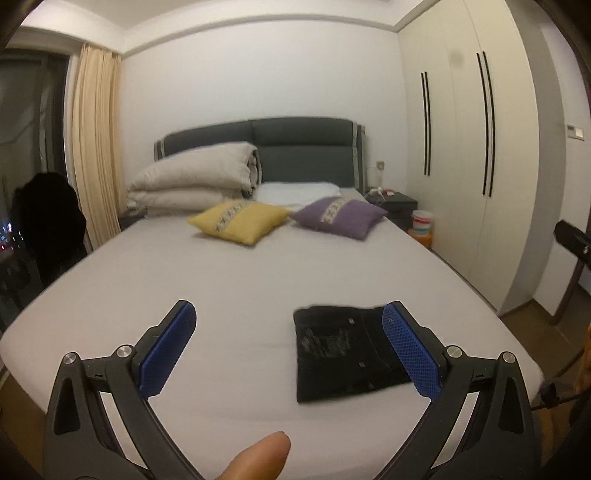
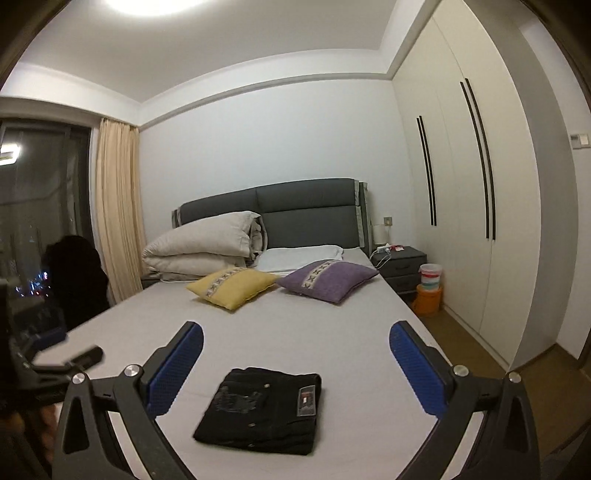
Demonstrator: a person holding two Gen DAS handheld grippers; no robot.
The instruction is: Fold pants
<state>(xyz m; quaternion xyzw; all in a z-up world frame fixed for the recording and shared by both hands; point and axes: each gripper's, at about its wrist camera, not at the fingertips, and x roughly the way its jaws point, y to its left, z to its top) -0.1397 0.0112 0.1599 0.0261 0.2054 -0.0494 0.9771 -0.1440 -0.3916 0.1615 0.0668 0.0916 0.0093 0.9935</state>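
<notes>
left gripper [image 1: 291, 350] and right gripper [image 2: 295, 365] released, nothing between jaws | pants [image 2: 260, 410] folded flat on bed [image 2: 351, 325], well short of purple cushion [image 2: 327, 278] | we judge folding done; we back away without snagging the stack

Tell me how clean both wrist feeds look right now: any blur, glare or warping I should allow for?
Left wrist view: motion-smeared, the folded pants soft-edged, the wardrobe bowed by the fisheye. Right wrist view: sharper, the pants' label readable as a patch, but the ceiling light blows out the top edge and the window mirrors it; corners vignetted black in both.
</notes>
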